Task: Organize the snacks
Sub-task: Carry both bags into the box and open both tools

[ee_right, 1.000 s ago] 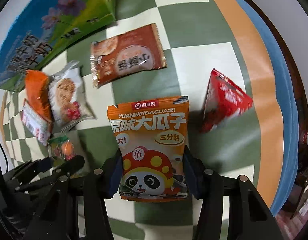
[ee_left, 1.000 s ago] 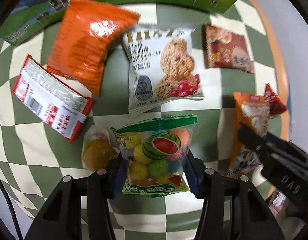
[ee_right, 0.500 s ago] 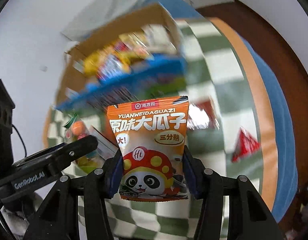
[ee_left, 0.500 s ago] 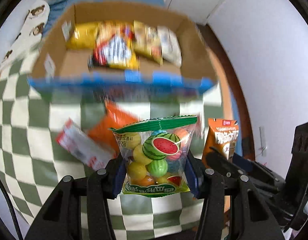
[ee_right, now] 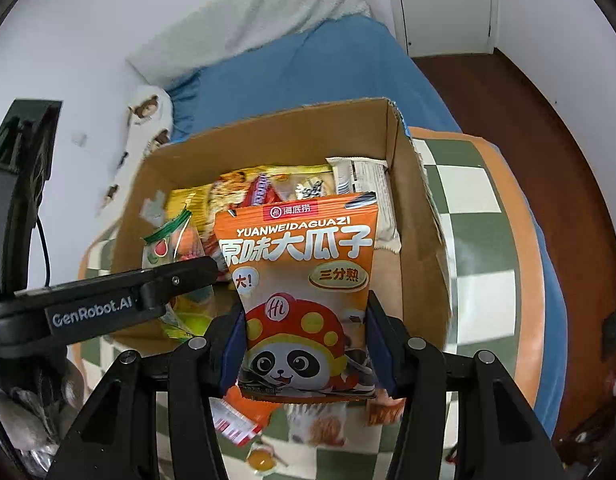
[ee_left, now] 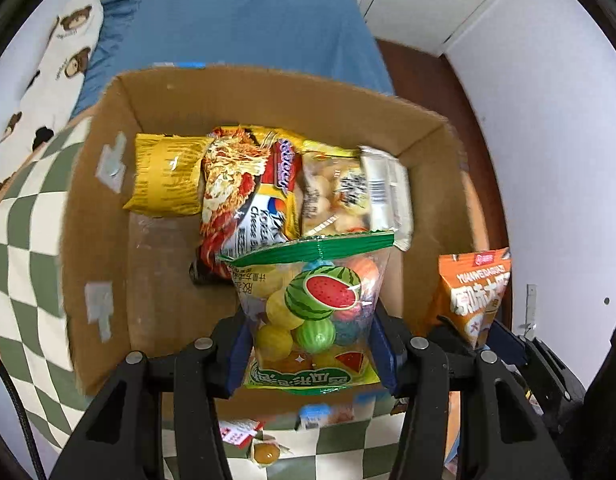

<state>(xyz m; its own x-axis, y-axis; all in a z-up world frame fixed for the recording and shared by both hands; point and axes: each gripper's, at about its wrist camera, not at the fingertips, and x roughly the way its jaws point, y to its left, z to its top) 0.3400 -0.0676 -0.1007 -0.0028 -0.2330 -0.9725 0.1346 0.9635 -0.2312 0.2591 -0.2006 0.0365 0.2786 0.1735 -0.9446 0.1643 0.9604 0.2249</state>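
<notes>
My left gripper (ee_left: 311,344) is shut on a clear fruit-candy bag (ee_left: 311,304) with a green top, held over the near edge of an open cardboard box (ee_left: 96,208). My right gripper (ee_right: 304,344) is shut on an orange panda sunflower-seed bag (ee_right: 304,272), held over the same box (ee_right: 419,216). The orange bag also shows at the right of the left wrist view (ee_left: 475,288). The left gripper and candy bag (ee_right: 168,244) show at the left of the right wrist view. The box holds several snack packs (ee_left: 244,192).
The box stands on a green-and-white checkered tablecloth (ee_left: 20,248). Loose snacks lie on the cloth in front of the box (ee_right: 236,420), including a small yellow jelly cup (ee_left: 264,454). A blue bed (ee_right: 308,68) and white walls lie beyond.
Both grippers lifted their bags off the checkered cloth and carried them up and forward to the box. The table snacks dropped out of the centre of view.
</notes>
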